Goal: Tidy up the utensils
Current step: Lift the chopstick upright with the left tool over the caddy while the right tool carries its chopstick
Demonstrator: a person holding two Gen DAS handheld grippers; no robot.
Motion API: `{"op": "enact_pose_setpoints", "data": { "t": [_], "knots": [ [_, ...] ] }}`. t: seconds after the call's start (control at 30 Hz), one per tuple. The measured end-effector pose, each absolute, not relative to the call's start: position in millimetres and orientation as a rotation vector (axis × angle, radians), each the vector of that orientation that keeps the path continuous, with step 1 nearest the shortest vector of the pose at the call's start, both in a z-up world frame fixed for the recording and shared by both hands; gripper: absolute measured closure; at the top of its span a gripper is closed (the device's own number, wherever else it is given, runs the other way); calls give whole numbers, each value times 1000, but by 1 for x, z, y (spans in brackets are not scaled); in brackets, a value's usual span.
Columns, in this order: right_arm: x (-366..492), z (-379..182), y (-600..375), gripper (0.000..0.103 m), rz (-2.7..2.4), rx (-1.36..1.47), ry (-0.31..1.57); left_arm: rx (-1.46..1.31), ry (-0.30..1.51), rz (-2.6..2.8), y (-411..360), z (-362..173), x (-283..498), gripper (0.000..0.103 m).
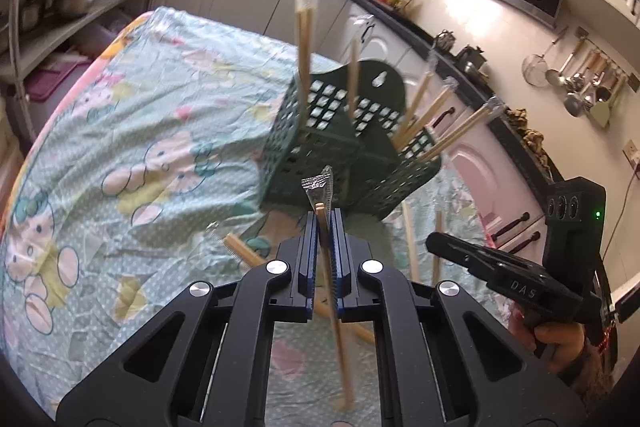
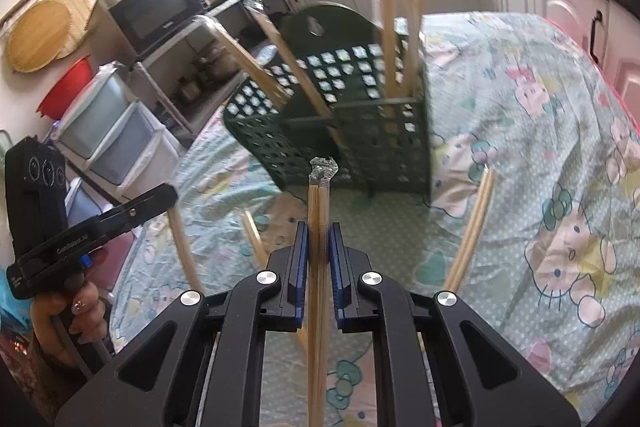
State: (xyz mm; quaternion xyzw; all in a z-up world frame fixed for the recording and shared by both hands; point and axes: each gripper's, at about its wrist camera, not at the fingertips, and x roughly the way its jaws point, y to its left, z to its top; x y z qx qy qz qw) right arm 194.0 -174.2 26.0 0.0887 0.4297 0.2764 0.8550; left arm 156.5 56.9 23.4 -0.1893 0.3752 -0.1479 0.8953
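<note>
Left gripper [image 1: 325,227] clamping wrapped chopsticks [image 1: 334,307], other gripper [image 1: 500,267] lettered apparently "DAS"

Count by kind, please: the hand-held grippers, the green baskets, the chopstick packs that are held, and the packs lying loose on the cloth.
Grippers: 2, left hand-held gripper and right hand-held gripper
Green basket: 1
Held chopstick packs: 2
Loose chopstick packs on the cloth: 3
Total: 8
</note>
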Motion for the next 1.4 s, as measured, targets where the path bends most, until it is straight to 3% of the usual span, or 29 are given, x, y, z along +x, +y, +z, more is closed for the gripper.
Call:
{"op": "enact_pose_setpoints", "data": {
  "t": [0.63,1.4],
  "knots": [
    [169,92,-169,92,611,77,612,-305,656,-358,34,79,153,100],
    [178,158,-181,92,579,104,418,-229,449,-334,19,158,171,100]
  ]
}}
